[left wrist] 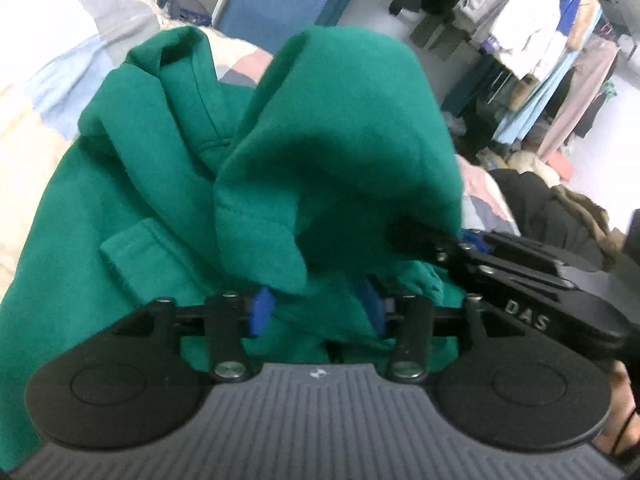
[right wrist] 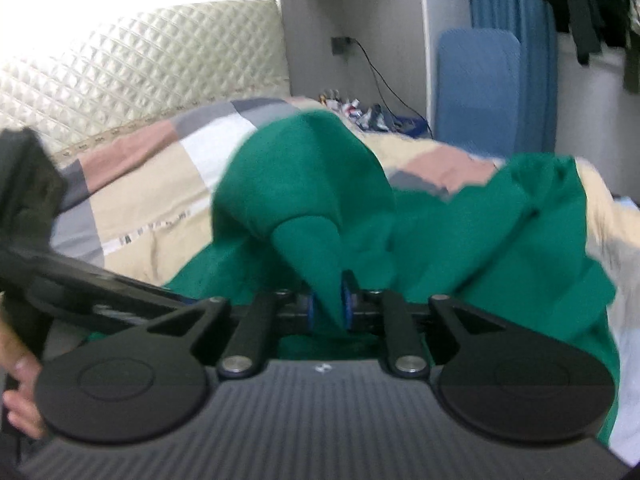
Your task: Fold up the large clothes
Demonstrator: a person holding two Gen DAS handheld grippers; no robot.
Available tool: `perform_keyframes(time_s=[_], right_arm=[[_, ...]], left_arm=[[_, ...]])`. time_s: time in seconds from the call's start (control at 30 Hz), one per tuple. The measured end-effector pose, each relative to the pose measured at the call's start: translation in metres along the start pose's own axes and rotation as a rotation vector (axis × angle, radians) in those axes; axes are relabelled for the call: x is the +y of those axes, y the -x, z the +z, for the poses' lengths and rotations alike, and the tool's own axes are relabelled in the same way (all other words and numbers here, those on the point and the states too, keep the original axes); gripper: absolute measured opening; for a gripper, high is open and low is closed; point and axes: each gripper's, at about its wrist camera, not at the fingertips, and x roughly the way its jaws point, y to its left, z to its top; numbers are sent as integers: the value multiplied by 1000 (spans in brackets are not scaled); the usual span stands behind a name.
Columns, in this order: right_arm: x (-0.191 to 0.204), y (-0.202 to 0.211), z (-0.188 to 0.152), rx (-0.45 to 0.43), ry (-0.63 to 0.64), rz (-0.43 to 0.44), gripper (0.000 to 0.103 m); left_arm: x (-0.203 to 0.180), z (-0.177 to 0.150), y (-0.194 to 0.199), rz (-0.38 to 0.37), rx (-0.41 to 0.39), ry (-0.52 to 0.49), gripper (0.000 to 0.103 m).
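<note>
Left claw [left wrist: 316, 312]: tilted downward, blue pads standing apart, green hoodie [left wrist: 168, 184] cloth loose between them. Right claw [right wrist: 330, 304]: tilted downward, narrow, pinching a fold of the hoodie [right wrist: 480, 240]. Hoodie: bunched near the bed's [right wrist: 144, 200] near edge, on a patchwork quilt. Room: quilted headboard [right wrist: 140, 68], clothes rack [left wrist: 540, 60], blue board [right wrist: 476, 84].

Bright, blown-out upper corner; motion blur; fisheye-warped edges.
</note>
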Motion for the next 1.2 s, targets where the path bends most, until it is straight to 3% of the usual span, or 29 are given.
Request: perform_keyframes(time_s=[0.03, 0.13, 0.17, 0.3, 0.43, 0.57, 0.83, 0.93, 1.03, 1.2], right_arm=[[-1, 2, -2, -1, -18, 1, 29], [-4, 10, -8, -29, -97, 11, 64], [-4, 13, -10, -38, -114, 15, 68], [1, 26, -7, -46, -145, 24, 68], [13, 48, 7, -145, -162, 89, 72], [26, 49, 15, -214, -113, 66, 77], [16, -4, 9, -130, -148, -56, 77], [16, -13, 4, -93, -146, -28, 73], [27, -16, 2, -41, -83, -31, 27], [53, -12, -12, 80, 32, 3, 21]], left_arm=[[-6, -5, 5, 2, 3, -24, 56], [-7, -15, 27, 0, -34, -61, 67], [-7, -19, 36, 0, -54, -68, 69], [-9, -7, 54, 3, -109, -84, 70], [2, 9, 57, 52, -162, -101, 70], [13, 18, 52, 91, -185, -109, 70], [38, 31, 21, 123, -185, -80, 70], [48, 36, 17, 123, -195, -53, 70], [56, 38, 17, 116, -207, -20, 70], [58, 39, 22, 66, -227, 6, 70]])
